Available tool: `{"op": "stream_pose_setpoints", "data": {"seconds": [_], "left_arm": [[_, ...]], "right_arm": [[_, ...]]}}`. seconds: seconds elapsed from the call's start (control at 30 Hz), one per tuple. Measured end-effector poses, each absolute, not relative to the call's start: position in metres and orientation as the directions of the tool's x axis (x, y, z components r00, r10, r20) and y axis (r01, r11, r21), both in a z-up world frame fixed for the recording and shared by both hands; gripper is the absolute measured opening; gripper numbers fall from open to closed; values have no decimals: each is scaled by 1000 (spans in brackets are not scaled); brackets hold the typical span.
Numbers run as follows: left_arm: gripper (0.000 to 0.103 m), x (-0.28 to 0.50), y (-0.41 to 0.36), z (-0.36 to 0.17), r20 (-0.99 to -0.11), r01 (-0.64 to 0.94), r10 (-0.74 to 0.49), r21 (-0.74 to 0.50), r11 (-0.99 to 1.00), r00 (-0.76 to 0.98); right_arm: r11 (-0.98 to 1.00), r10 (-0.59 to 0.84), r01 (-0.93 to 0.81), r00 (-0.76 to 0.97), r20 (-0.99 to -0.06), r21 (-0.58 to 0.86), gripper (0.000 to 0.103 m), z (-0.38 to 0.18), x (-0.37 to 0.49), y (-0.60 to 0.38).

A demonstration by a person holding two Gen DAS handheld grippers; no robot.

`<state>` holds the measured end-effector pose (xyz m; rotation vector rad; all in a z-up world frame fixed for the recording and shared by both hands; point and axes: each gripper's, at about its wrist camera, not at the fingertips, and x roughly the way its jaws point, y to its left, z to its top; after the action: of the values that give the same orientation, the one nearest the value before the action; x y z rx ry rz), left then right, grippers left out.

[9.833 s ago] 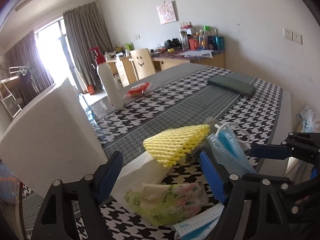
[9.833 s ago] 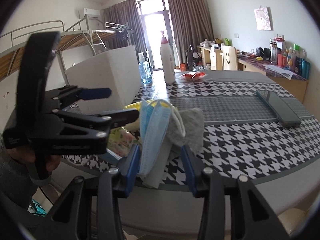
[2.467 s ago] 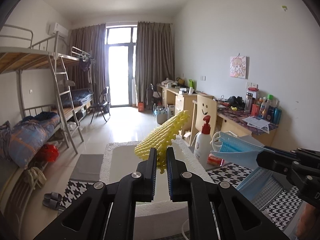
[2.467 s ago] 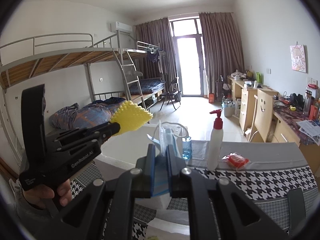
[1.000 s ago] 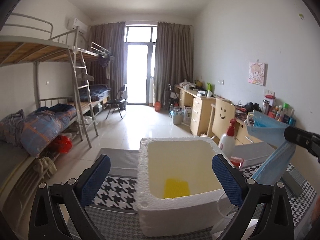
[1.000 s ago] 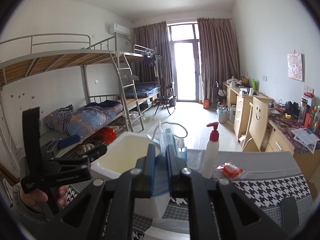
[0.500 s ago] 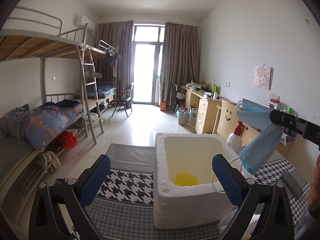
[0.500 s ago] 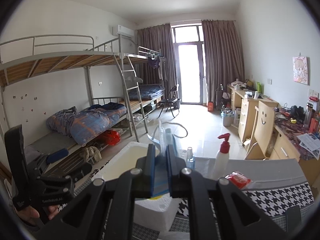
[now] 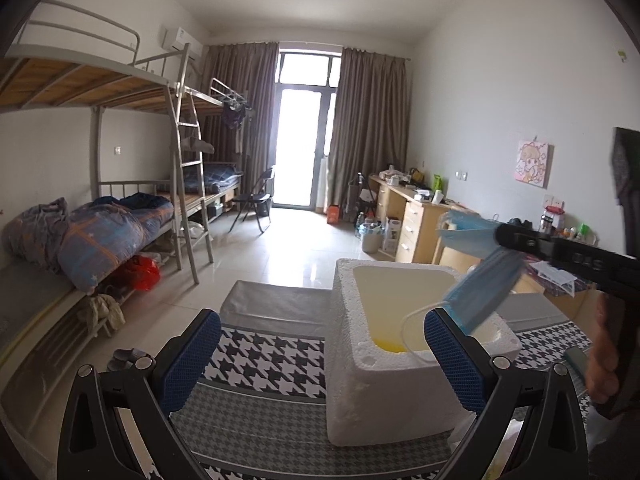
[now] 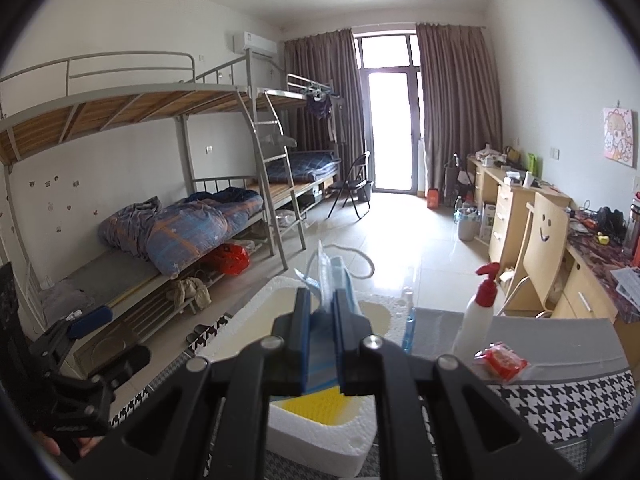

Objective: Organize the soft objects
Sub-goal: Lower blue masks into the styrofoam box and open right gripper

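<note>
A metal bunk bed [image 9: 120, 184] is running along the left wall of the room, with a rumpled blue and orange quilt [image 10: 180, 232] lying on its lower bunk. Brown curtains [image 9: 368, 128] are hanging on either side of a bright glass balcony door [image 9: 304, 136] at the far end. A row of wooden desks [image 10: 516, 216] is standing against the right wall, and a wooden chair with a smiley face on its back [image 10: 544, 240] is standing in front of them.

In the foreground a table under a black-and-white houndstooth cloth [image 9: 260, 360] is carrying a white foam box [image 9: 384, 380], which is sitting open at the top. A yellow foam net [image 10: 316, 404] is lying on the floor of the box.

The right gripper [image 10: 322, 344] is hovering over the box with its jaws nearly closed, pinching blue face masks [image 10: 328, 280]; seen from the left wrist, the masks [image 9: 484, 280] are dangling above the box's right side, one white ear loop hanging down into it. The left gripper [image 9: 320, 360] is holding nothing, its blue-padded jaws standing wide apart in front of the box.

A white pump bottle with a red top [image 10: 478, 316] is standing on the table to the right of the box, and a small red packet [image 10: 500, 362] is lying just beside the bottle.
</note>
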<state>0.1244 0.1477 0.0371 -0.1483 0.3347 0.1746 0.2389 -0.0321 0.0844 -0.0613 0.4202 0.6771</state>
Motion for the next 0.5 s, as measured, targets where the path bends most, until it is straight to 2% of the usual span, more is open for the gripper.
{"op": "stream_pose_setpoints", "data": {"seconds": [0.5], "left_arm": [[102,115,163,29,-345,-209,150,-141,968,926]], "right_arm": [[772,587,-625,628,-511,118,14,56,268,-8]]}}
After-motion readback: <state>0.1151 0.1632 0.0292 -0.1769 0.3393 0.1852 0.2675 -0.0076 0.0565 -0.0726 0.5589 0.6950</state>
